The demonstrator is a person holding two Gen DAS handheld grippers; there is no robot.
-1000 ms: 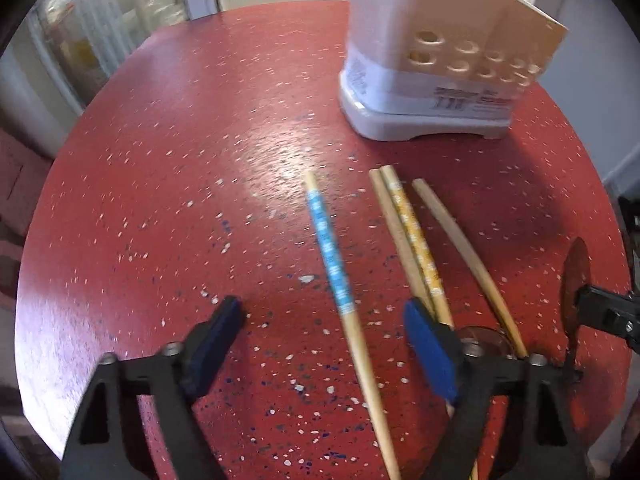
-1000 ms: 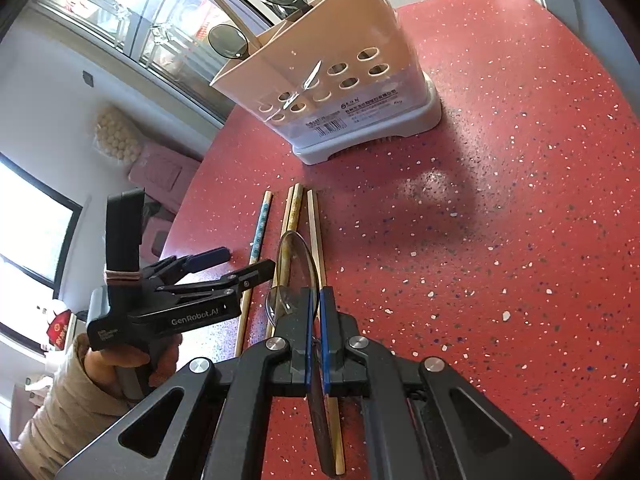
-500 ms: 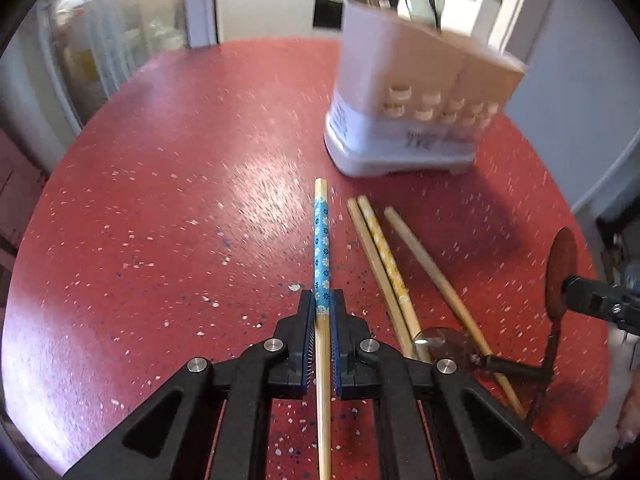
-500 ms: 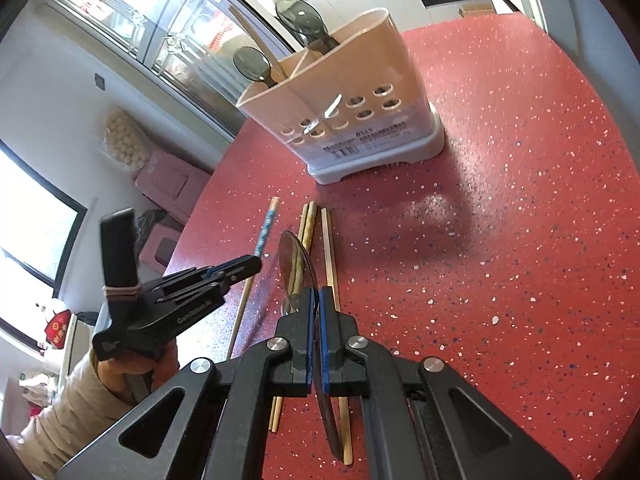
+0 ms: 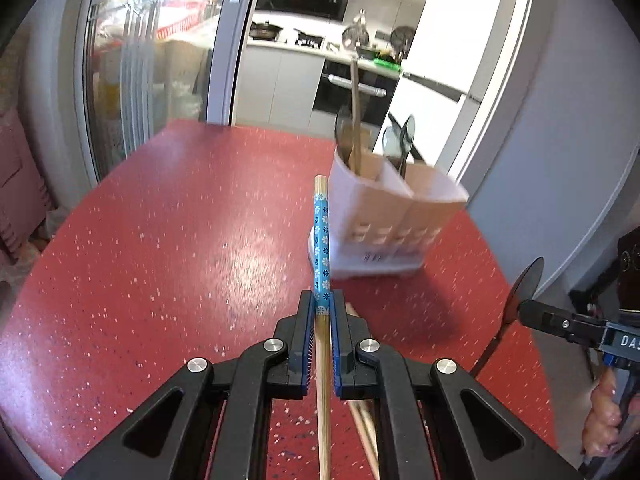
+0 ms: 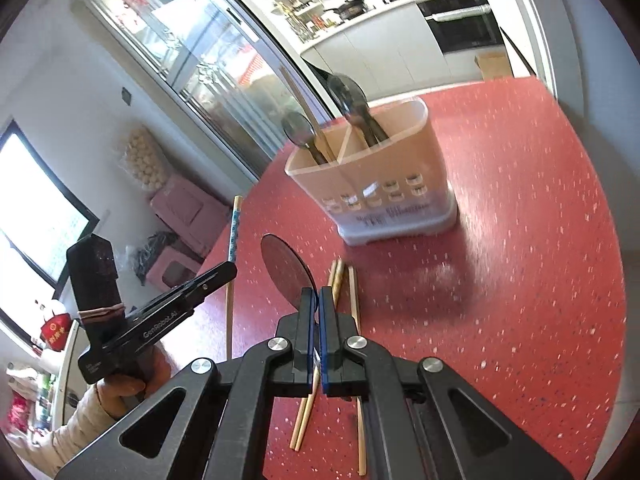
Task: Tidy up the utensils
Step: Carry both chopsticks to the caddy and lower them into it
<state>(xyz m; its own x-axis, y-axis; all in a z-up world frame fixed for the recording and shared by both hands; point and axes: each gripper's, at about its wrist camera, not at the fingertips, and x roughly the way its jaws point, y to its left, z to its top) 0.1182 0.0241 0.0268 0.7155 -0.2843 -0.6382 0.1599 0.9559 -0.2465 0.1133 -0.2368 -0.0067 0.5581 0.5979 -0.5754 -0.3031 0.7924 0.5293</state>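
Clamped tight on both sides right now: left gripper pinching the blue-patterned chopstick partway along its shaft, patterned end sticking out forward and up, plain wooden end trailing back under the jaws, whole thing looks clear of the red table. Right gripper squeezed shut on the dark spoon, holding it by the neck so the bowl pokes up just past the fingertips. Moving outward, three plain chopsticks lying loose on the tabletop just ahead of and under the right gripper, roughly parallel, two touching and one a bit apart. Further out, beige utensil holder standing upright near the far side, already stocked with a couple of dark spoons and at least one long stick, split across two compartments, can't tell exactly how many pieces. So progress-wise probably somewhere in the middle: a few bits already filed away, two more picked up and apparently headed for the holder but not yet dropped in, three sticks untouched on the table. Guessing two drop-offs next, then a couple more pickups.
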